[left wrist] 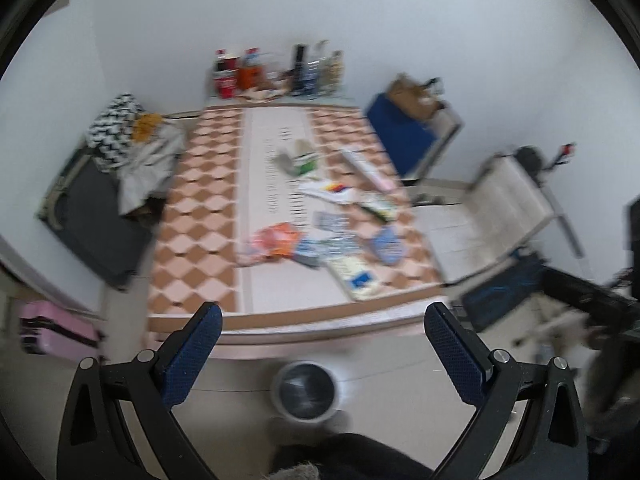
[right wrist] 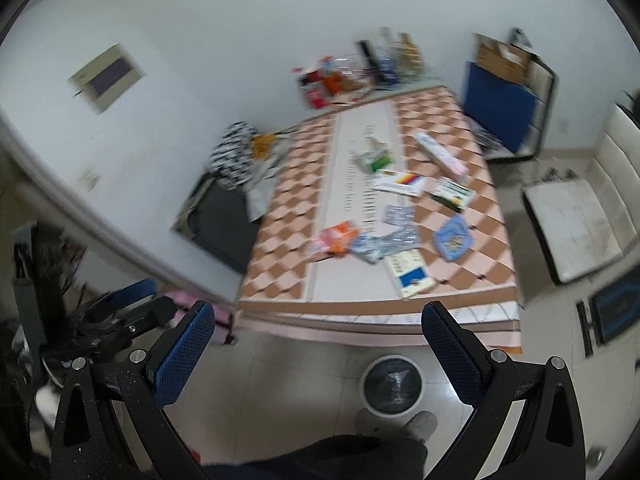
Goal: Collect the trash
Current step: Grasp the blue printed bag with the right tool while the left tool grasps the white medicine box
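Several pieces of trash lie on the checkered table (left wrist: 192, 216): an orange wrapper (left wrist: 276, 240), silver-blue wrappers (left wrist: 332, 246), a blue packet (left wrist: 387, 245), a white-and-blue box (left wrist: 360, 278), a green tissue pack (left wrist: 300, 158). A round bin (left wrist: 306, 390) with a dark liner stands on the floor in front of the table. My left gripper (left wrist: 324, 316) is open and empty, held above the bin and short of the table edge. My right gripper (right wrist: 316, 316) is open and empty too. In the right wrist view the orange wrapper (right wrist: 336, 236), the table (right wrist: 476, 240) and the bin (right wrist: 393, 385) also show.
Bottles and cans (left wrist: 276, 72) stand at the table's far end. A dark chair with clothes (left wrist: 100, 208) is on the left, a blue chair with a cardboard box (left wrist: 404, 128) and a white chair (left wrist: 508, 196) on the right. A pink suitcase (left wrist: 52, 328) stands low left.
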The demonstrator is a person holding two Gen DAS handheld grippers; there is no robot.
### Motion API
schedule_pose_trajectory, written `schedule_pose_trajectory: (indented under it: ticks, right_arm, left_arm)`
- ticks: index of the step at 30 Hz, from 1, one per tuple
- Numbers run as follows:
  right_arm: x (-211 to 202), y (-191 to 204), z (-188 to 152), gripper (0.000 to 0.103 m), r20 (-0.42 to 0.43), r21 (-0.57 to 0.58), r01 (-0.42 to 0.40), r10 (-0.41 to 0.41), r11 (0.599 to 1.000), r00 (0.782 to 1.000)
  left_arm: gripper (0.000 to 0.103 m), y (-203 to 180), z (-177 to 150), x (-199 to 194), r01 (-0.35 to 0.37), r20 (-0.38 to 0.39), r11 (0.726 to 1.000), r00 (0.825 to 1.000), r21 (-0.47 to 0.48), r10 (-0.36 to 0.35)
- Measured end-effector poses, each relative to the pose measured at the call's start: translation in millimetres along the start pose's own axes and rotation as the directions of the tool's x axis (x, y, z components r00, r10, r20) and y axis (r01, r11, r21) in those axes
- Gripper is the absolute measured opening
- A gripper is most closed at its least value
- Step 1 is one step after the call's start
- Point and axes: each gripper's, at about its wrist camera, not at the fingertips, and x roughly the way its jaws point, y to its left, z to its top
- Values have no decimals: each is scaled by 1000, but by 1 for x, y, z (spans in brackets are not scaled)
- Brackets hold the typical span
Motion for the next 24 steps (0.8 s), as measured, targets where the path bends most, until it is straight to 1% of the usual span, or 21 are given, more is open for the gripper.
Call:
schedule_pose_trajectory:
  ticks: [2,4,5,7,9,11,12,14,15,16,18,19,20,21,22,23,24]
  right_arm:
    - [21,-21,5,103,-5,50,68,-68,996,998]
    - [43,-42,13,103,-26,82,133,-131,988,991]
    - [59,-59,17,103,-48,104,174,-170,979,984]
    - [88,-89,27,103,-96,139,212,-200,967,975]
    - [127,-123,38,103,-150,176,248,-223,953,963]
    - [161,-152,48,103,-191,200,256,-219,946,957]
    - [185,-170,55,103,-217,211,262,-217,942,952]
    - [232,-200,68,102,-260,203,272,-216,941,941]
    - [252,-209,73,97,-283,190,281,-221,941,933]
    - [275,-220,77,89,-311,171,284,-222,943,924]
    - [329,-239,86,80,-388,106,285,-224,953,894]
    - [345,-243,88,76,-413,83,280,-222,956,883]
    - [367,-247,91,74,-443,43,270,-224,962,868]
    - [383,-250,92,70,-468,5,268,-234,963,852]
    - [394,-251,92,62,-483,-16,260,-235,966,844]
    - [405,-252,93,57,-501,-39,244,-230,969,834]
    - [416,-252,93,48,-518,-70,227,-230,971,824]
  left_arm:
    - [103,7,1,31,-59,-20,998,998,-18,59]
    - [103,14,2,68,-119,-63,992,991,-43,116]
    - [103,16,3,84,-140,-85,989,987,-55,135]
    - [103,19,3,126,-181,-140,979,976,-99,167]
    - [103,20,2,164,-206,-204,968,963,-145,174]
    - [103,21,-1,201,-246,-264,949,946,-196,190]
    - [103,22,-3,223,-272,-301,937,932,-219,200]
    - [103,22,-8,253,-327,-361,912,905,-246,227]
    - [103,23,-12,269,-357,-393,897,888,-262,239]
    - [103,23,-15,287,-387,-427,879,870,-280,247]
    - [103,25,-21,312,-425,-472,853,845,-304,253]
    - [103,25,-24,324,-438,-496,843,832,-312,249]
    - [103,23,-25,334,-444,-510,839,824,-315,244]
    - [103,21,-26,342,-455,-527,834,813,-313,246]
    - [103,18,-26,349,-462,-540,831,805,-310,246]
    - [103,16,-26,353,-464,-547,830,801,-310,244]
    - [102,12,-26,355,-465,-555,829,797,-310,239]
